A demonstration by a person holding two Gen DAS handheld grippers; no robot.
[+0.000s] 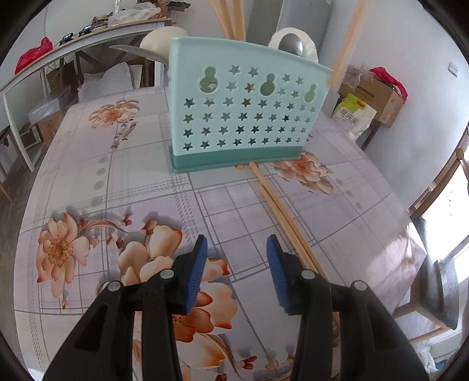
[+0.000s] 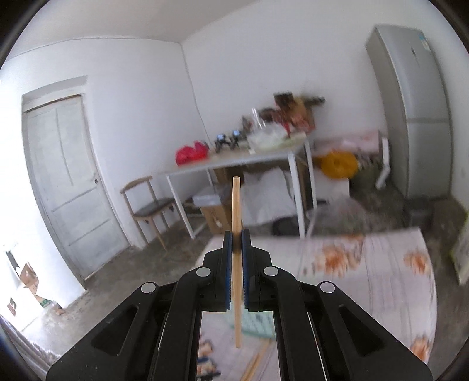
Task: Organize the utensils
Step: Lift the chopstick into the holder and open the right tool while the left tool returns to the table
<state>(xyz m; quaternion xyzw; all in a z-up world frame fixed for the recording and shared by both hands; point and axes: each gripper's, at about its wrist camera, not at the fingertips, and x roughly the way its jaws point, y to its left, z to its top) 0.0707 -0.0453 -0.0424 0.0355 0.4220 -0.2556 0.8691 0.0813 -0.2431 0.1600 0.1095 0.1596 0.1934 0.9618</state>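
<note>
A mint-green utensil holder with star holes stands on the floral tablecloth. It holds several chopsticks, a metal spoon and white ladles. Two loose chopsticks lie on the cloth in front of it, running toward my left gripper, which is open and empty just above the table. My right gripper is shut on one wooden chopstick, held upright high above the table. That chopstick shows blurred at the holder's right top corner in the left wrist view. The holder shows below in the right wrist view.
A white side table with clutter and a red bag stands behind, with a wooden chair beside it. A grey fridge is at the right. Cardboard boxes and a bag sit beyond the table's far right edge.
</note>
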